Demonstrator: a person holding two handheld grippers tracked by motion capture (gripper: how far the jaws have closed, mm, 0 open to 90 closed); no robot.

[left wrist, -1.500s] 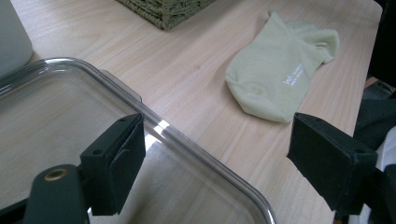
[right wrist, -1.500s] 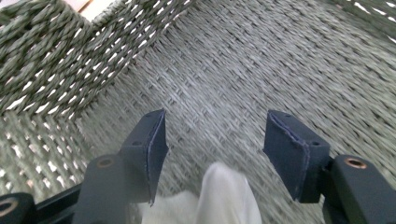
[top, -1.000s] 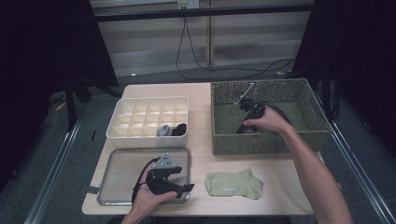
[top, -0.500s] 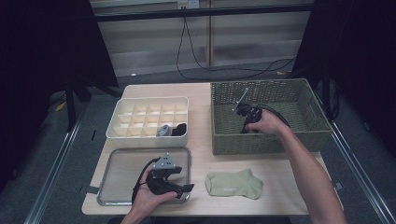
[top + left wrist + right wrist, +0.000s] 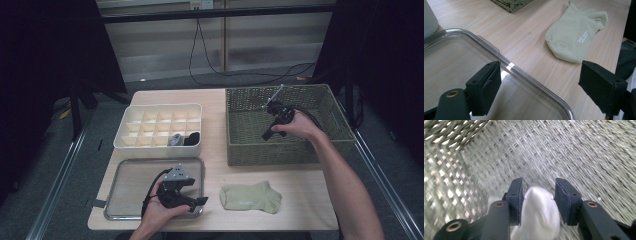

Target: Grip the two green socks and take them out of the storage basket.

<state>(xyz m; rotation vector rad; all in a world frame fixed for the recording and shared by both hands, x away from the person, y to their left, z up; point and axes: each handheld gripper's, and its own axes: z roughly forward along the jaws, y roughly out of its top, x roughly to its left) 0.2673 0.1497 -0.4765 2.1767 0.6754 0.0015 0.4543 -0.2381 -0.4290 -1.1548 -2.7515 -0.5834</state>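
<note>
Inside the woven green basket [image 5: 250, 150], my right gripper [image 5: 268, 134] points down. In the right gripper view, a white sock [image 5: 537, 215] bulges between the right gripper's [image 5: 537, 195] pads and touches both. Its jaws have just been opening wider around that sock. My left gripper [image 5: 199, 200] rests at the near right corner of the clear tray [image 5: 130, 175]. Its jaws stand wide open with nothing between them. In the left gripper view, the left gripper [image 5: 541, 82] straddles the tray's rim [image 5: 524, 75]. A pale green sock [image 5: 250, 196] lies flat on the table, to the right of that gripper [image 5: 576, 32].
A white divided organizer [image 5: 160, 120] stands behind the tray, with a grey item [image 5: 175, 140] and a dark item [image 5: 192, 138] in its front cells. The basket's wicker walls [image 5: 446, 170] close in around the right gripper. The table's near edge [image 5: 225, 225] is just behind the left hand.
The right hand has shifted left and risen a little inside the basket. The left hand and the green sock have kept still.
</note>
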